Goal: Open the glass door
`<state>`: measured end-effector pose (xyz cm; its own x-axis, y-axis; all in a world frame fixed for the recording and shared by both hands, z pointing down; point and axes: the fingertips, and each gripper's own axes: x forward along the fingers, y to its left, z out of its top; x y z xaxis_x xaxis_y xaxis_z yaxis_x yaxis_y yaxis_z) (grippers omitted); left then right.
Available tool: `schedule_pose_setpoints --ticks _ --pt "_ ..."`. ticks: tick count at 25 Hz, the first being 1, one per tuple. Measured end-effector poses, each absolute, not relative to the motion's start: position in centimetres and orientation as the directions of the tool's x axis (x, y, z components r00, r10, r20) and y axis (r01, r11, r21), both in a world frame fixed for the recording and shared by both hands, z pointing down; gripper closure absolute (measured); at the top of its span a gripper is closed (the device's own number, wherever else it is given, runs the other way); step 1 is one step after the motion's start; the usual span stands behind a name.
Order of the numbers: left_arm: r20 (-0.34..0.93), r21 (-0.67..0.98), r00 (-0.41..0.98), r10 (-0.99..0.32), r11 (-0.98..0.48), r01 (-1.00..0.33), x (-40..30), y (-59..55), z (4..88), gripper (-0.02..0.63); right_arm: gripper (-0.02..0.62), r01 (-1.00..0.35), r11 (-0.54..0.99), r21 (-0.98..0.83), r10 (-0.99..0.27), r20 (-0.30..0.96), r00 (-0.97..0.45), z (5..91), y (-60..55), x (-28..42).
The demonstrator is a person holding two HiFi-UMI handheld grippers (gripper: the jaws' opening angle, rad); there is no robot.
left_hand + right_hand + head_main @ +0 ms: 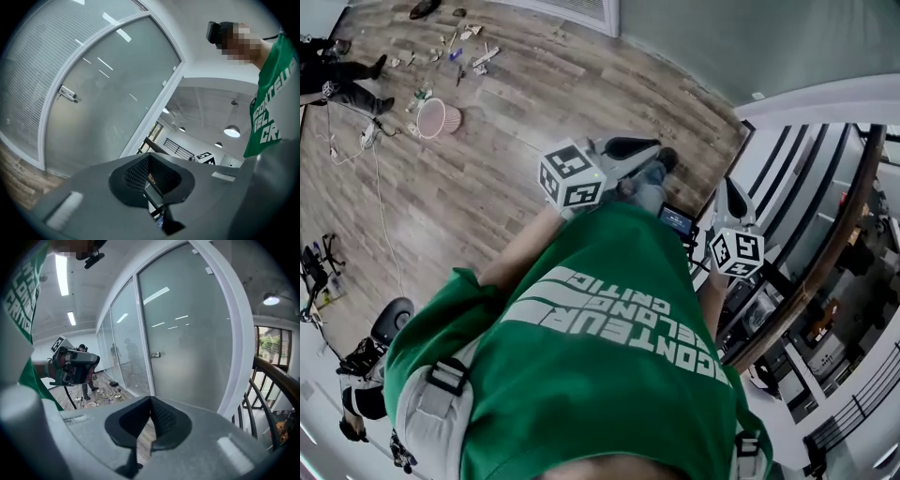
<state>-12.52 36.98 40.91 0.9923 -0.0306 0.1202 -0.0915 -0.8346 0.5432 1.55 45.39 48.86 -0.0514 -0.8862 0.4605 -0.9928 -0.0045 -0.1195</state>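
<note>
Right tool closed, pink basket on floor

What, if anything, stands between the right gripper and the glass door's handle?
Nothing visible does. In the right gripper view the right gripper, jaws shut and empty, faces the glass door; only wood floor lies between it and the handle. The left gripper hangs off to the left, outside that path.

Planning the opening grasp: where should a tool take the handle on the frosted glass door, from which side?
Grip the metal lever handle at the left edge of the glass door in the right gripper view. Its bar lies horizontal, off the glass, so probably come straight at the door face, one jaw above, one below. The right tool is shut; open it first.
</note>
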Motion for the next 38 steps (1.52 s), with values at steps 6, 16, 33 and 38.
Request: schedule_pose_setpoints --ticks 6,16,33,38 --pt "0.123 0.533 0.992 -0.017 -0.843 -0.081 -9.6 35.3 40.4 0.589 0.603 -0.991 -0.006 -0.136 -0.882 0.467 -0.058 49.2 43.7 3.8" --pt "0.136 0.533 0.990 -0.042 -0.839 -0.109 -5.1 30.9 40.5 0.589 0.601 -0.992 0.001 -0.125 -0.881 0.470 -0.061 48.5 39.5 9.0" --pt "0.161 0.536 0.979 -0.128 -0.821 -0.196 -0.7 26.0 40.4 0.589 0.601 -0.988 0.067 -0.141 -0.868 0.480 -0.127 48.6 34.5 14.0" --pt "0.167 0.524 0.976 -0.137 -0.826 -0.205 1.7 26.1 40.0 0.589 0.601 -0.986 0.074 -0.148 -0.874 0.467 -0.136 48.7 33.9 16.8"
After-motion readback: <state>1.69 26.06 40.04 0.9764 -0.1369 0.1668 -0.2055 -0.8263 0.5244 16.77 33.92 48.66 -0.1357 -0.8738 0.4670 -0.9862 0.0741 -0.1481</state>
